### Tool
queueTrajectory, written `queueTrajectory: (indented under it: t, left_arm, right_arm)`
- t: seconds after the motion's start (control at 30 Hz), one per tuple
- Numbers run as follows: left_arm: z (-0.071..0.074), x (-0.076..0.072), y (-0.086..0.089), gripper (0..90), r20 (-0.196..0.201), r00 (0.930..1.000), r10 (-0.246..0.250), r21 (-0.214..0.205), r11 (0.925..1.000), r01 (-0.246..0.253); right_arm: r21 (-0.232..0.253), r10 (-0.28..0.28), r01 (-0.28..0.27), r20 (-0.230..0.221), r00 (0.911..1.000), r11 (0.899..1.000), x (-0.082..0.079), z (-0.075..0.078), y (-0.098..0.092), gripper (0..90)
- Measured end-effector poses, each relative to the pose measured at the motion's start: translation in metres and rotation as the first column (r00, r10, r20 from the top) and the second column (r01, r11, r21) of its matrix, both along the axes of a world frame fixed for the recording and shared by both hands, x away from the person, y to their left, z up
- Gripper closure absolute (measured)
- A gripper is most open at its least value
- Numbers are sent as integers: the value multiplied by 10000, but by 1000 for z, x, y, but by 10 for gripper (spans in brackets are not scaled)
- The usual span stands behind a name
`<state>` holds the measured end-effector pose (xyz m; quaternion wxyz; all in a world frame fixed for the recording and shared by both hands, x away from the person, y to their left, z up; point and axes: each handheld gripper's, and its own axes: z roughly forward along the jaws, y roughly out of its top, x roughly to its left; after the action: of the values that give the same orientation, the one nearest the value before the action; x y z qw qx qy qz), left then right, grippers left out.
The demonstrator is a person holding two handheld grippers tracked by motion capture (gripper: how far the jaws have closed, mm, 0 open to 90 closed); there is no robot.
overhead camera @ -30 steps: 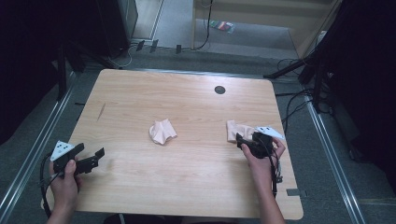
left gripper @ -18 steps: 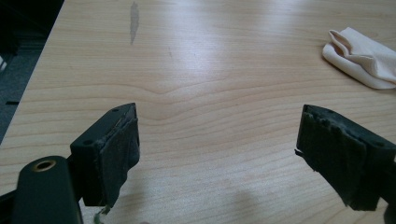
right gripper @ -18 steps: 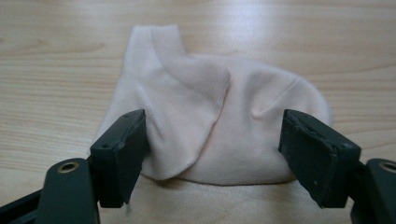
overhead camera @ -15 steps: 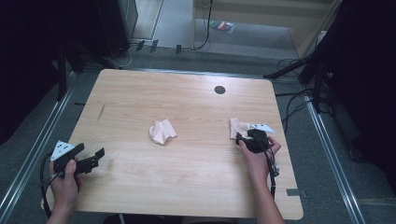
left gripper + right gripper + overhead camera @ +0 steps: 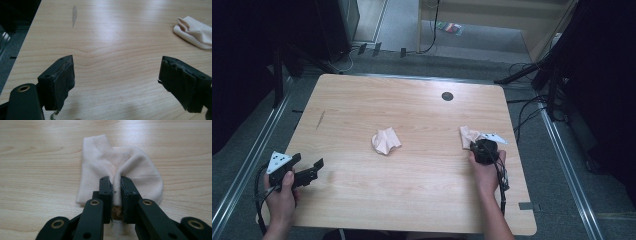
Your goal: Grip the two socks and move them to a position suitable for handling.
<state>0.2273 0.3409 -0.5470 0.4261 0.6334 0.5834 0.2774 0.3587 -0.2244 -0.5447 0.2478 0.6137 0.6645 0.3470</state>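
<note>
Two pale pink socks lie on the wooden table. One crumpled sock rests near the middle and shows at the upper right of the left gripper view. The other sock lies at the right side. My right gripper is shut on a pinched fold of this sock, and cloth bulges up between its jaws. My left gripper is held near the table's front left corner, open, with bare wood between its jaws.
A small dark round hole marks the table's far side. A dark streak stains the wood at the left. Cables and dark stands lie on the floor beyond the right edge.
My right gripper has turned and come down onto the right sock, closing on a fold of it. The left gripper has stayed in place.
</note>
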Motion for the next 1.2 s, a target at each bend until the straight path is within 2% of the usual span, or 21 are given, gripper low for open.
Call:
queueTrajectory:
  t: [0.03, 0.07, 0.13, 0.23, 0.33, 0.47, 0.5, 0.6, 0.67, 0.8, 0.93, 1.03, 1.1, 1.2]
  left_arm:
    - [2, -1, -1, 136, 55, 10000, -1, -125, 9999, 1]
    - [3, -1, -2, 137, 51, 10000, -31, -83, 10000, 31]
    - [6, -2, -7, 137, 123, 9999, -115, 34, 9999, 114]
    - [9, -2, -15, 136, 147, 9996, -227, -65, 9997, 228]
    - [15, 1, -27, 137, 177, 9993, -343, -207, 9992, 346]
    - [24, 3, -45, 137, 312, 9973, -663, -63, 9978, 665]
    - [30, 3, -54, 136, 417, 9958, -819, 19, 9966, 819]
    - [37, 5, -68, 136, 528, 9935, -1008, 21, 9949, 1009]
    - [39, 7, -79, 137, 614, 9922, -1082, -218, 9937, 1097]
    - [40, 11, -101, 136, 692, 9847, -1596, -358, 9861, 1624]
    - [40, 10, -116, 136, 703, 9765, -2036, -288, 9781, 2060]
    - [38, 7, -125, 136, 709, 9675, -2429, -113, 9696, 2443]
    - [37, 4, -127, 136, 664, 9630, -2612, -55, 9650, 2622]
    - [37, 1, -129, 136, 710, 9567, -2823, 6, 9591, 2830]
  right_arm:
    - [284, -77, 80, -75, 9999, 9996, 0, 1, -2, 822]
    - [583, -135, 134, 9, 9999, 9982, 0, 3, -4, 824]
    - [659, -167, 150, 259, 9995, 9977, -2, 8, -5, 824]
    - [938, -67, 25, 451, 9990, 9956, -6, 18, -2, 825]
    - [1254, 219, -320, 812, 9965, 9916, -17, 33, 5, 825]
    - [1537, 504, -649, 961, 9941, 9860, -30, 46, 11, 824]
    - [1633, 824, -1008, 1162, 9898, 9814, -39, 54, 15, 825]
    - [1655, 1199, -1402, 1271, 9846, 9762, -48, 61, 23, 824]
    - [1611, 1452, -1648, 1269, 9812, 9731, -54, 65, 30, 824]
    - [1515, 1898, -2096, 1351, 9725, 9660, -64, 71, 44, 824]
    - [1466, 2268, -2485, 1496, 9624, 9575, -75, 75, 60, 823]
    - [1490, 2532, -2760, 1550, 9549, 9495, -82, 77, 72, 822]
    - [1506, 2717, -2952, 1587, 9492, 9435, -87, 77, 81, 822]
    - [1637, 3122, -3350, 1500, 9381, 9279, -96, 75, 97, 822]
